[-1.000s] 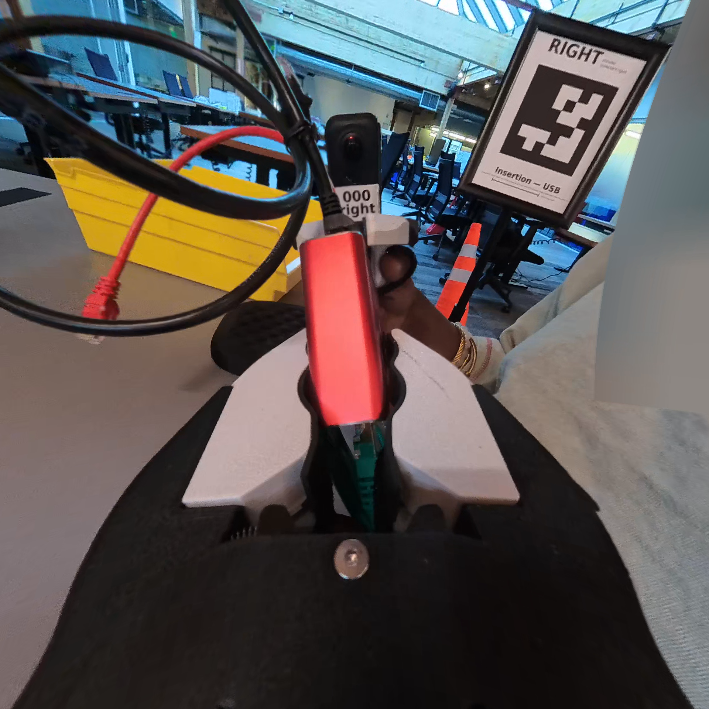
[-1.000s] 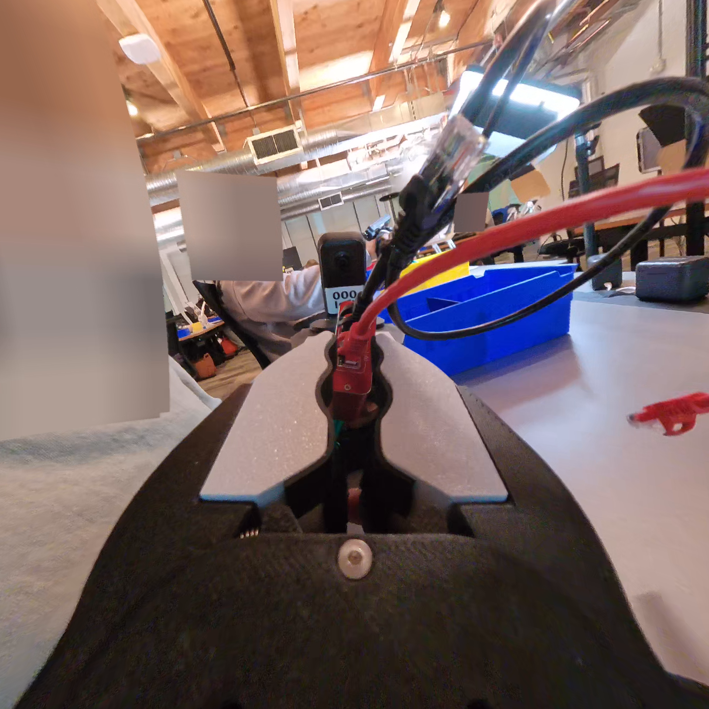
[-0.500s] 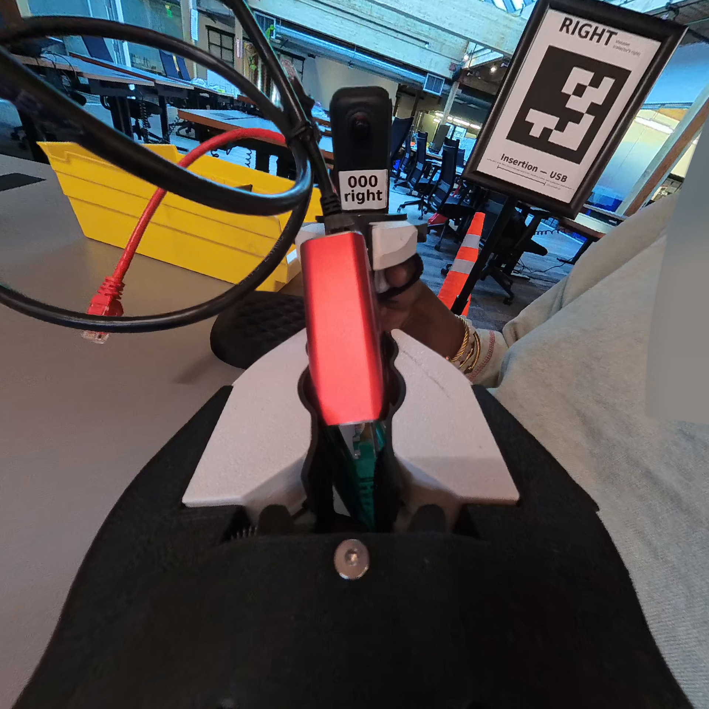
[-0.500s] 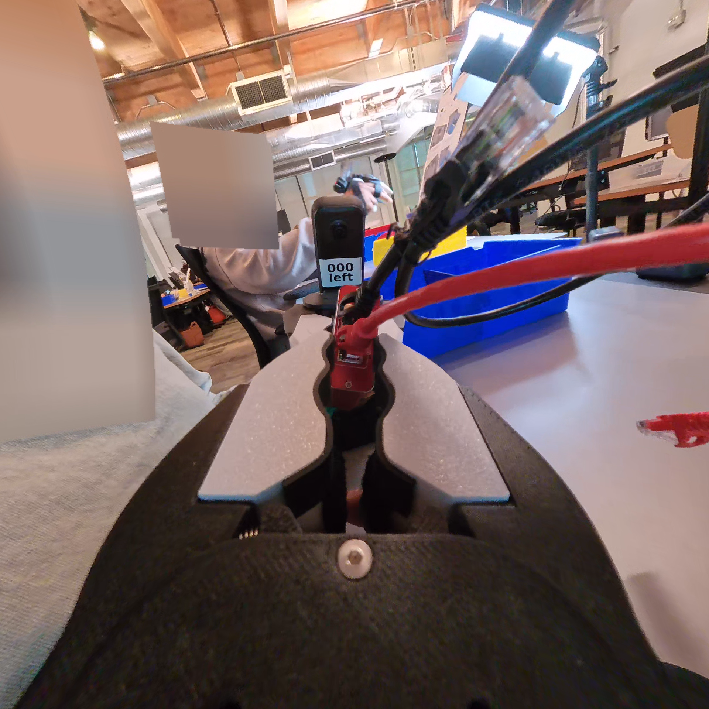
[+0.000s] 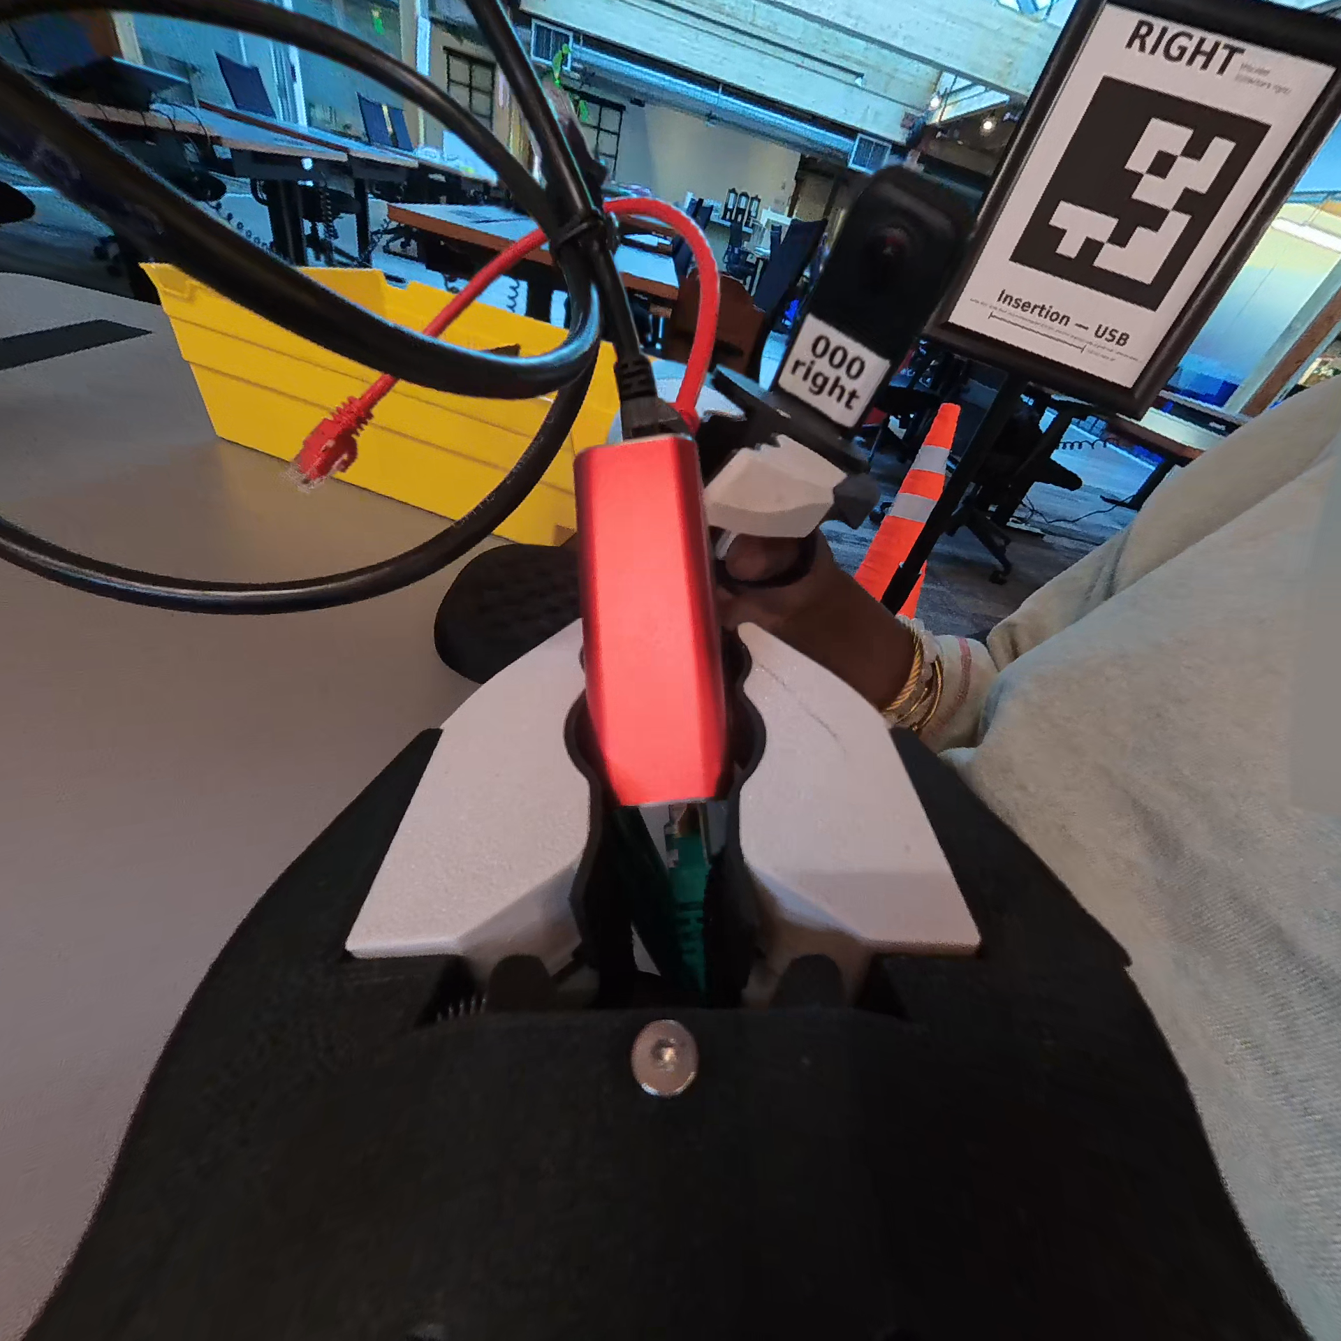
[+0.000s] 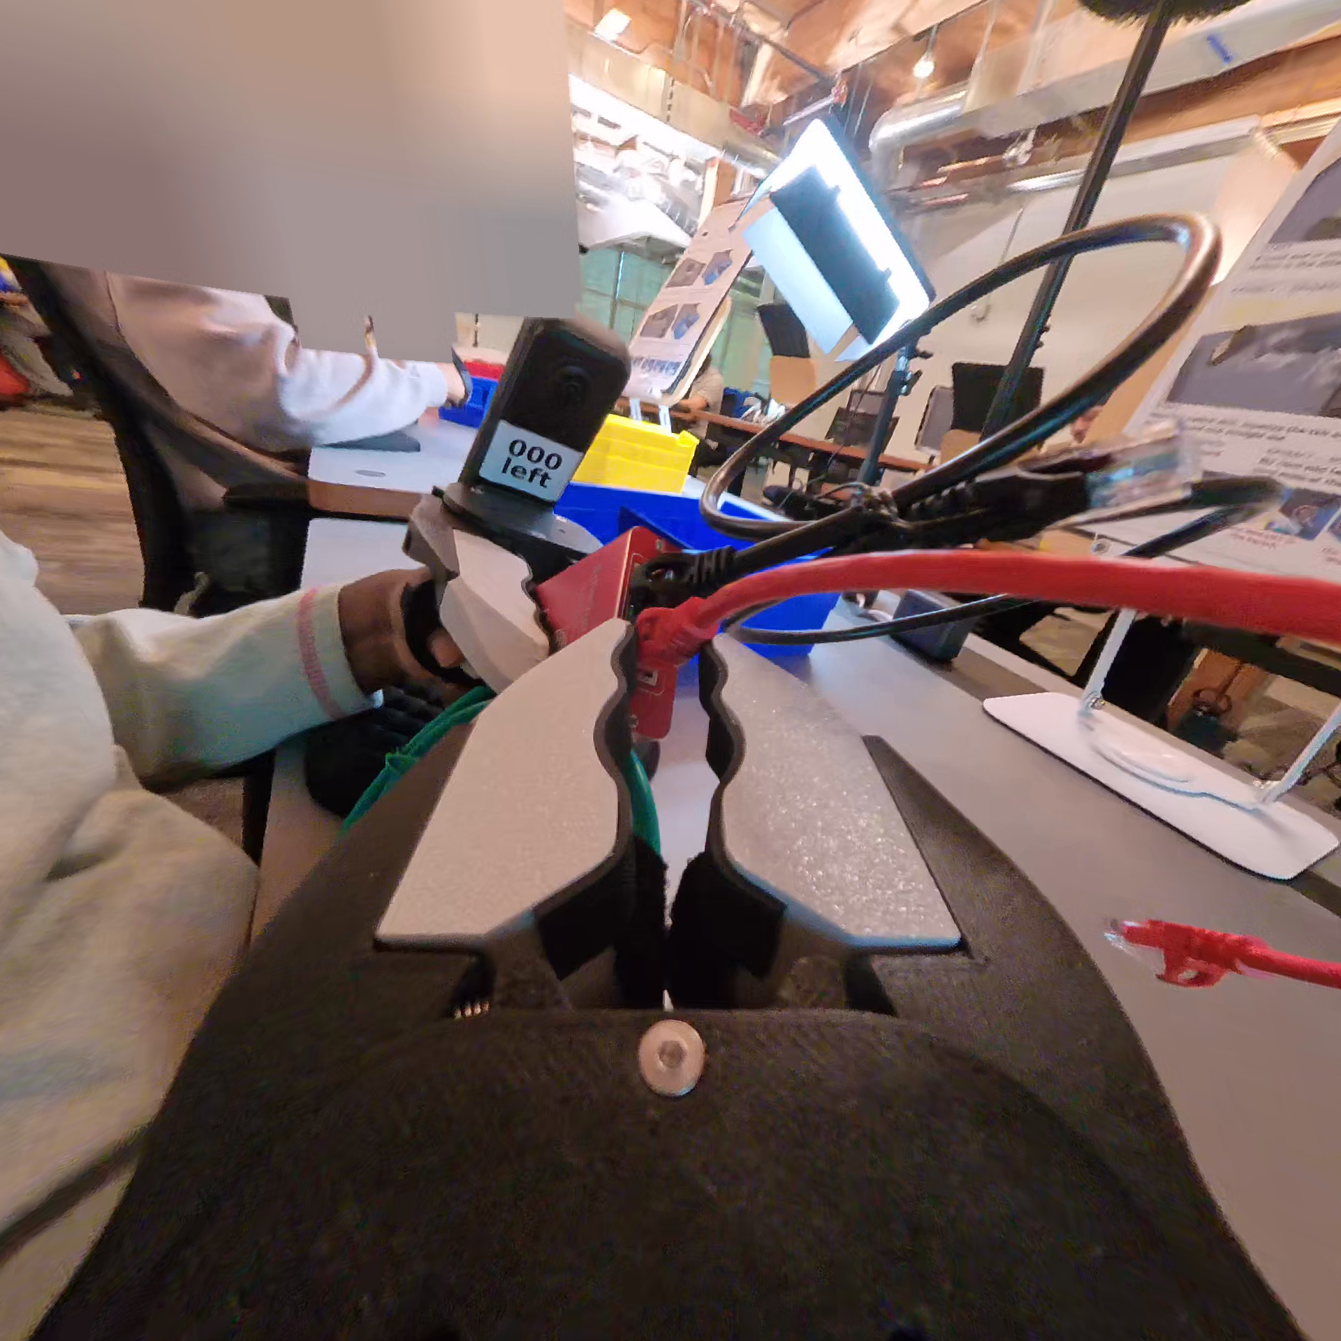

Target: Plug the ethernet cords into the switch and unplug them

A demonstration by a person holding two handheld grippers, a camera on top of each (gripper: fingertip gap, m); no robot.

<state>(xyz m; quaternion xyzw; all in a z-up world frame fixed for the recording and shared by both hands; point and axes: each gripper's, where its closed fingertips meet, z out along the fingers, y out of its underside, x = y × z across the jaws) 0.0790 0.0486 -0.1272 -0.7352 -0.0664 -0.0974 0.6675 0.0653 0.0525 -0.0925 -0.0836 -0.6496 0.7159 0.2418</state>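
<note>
My left gripper [image 5: 653, 653] is shut on the red switch [image 5: 646, 617] and holds it above the grey table [image 5: 181, 726]. A green plug [image 5: 686, 878] sits in the switch's near end. A black cord [image 5: 638, 392] and a red cord [image 5: 700, 305] enter its far end. My right gripper [image 6: 664, 642] is shut on the red plug [image 6: 657, 653] at its very fingertips, against the switch [image 6: 595, 595]. It also shows in the left wrist view [image 5: 776, 493] beside the switch. The red cord's other plug [image 5: 326, 450] hangs loose. The black cord's clear plug [image 6: 1146, 464] is free in the air.
A yellow bin [image 5: 305, 377] stands at the back left and a blue bin [image 6: 784, 617] behind the switch. A framed sign [image 5: 1146, 181] on a white stand base [image 6: 1161, 784] stands nearby. A black round pad [image 5: 508, 609] lies under the switch. An orange cone [image 5: 914, 508] stands on the floor. The grippers are tip to tip, or close to it.
My right gripper has swung round to the side of the switch, and the red plug now sits at its fingertips instead of deep between the fingers. The loose red plug has risen and shifted right.
</note>
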